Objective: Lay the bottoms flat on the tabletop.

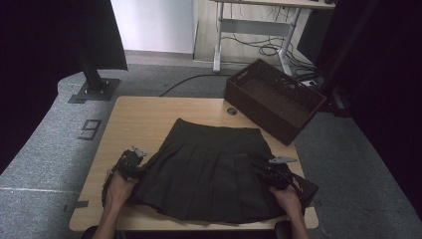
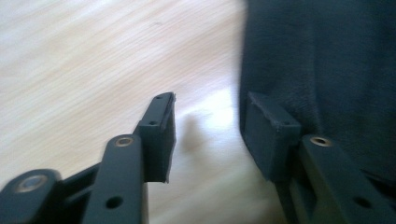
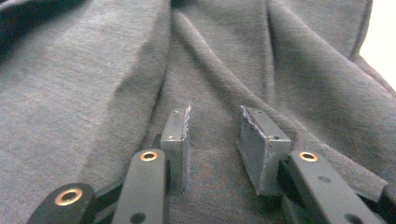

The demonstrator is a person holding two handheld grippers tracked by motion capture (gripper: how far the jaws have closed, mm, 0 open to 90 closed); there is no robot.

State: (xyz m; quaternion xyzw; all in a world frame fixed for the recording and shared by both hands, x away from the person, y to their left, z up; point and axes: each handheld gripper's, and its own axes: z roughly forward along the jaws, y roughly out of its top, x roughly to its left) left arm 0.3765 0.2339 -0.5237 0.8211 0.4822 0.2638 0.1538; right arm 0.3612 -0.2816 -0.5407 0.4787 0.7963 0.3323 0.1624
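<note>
I keep both tongs unclenched: left tongs (image 2: 208,135) straddle the pleated skirt's (image 1: 206,169) edge at right; right tongs (image 3: 215,149) should pinch a fold squarely.

left gripper (image 1: 133,162): at the skirt's (image 1: 209,169) left edge, jaws apart, nothing pinched | right gripper (image 1: 274,172): on the skirt's right side, jaws apart over the cloth | forearms: reaching in from the skirt's near hem

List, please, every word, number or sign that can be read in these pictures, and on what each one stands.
"9": a large dark mark on the grey floor, left of the table; it could equally be another character.
No readable text on the skirt, the basket or the tongs.
</note>
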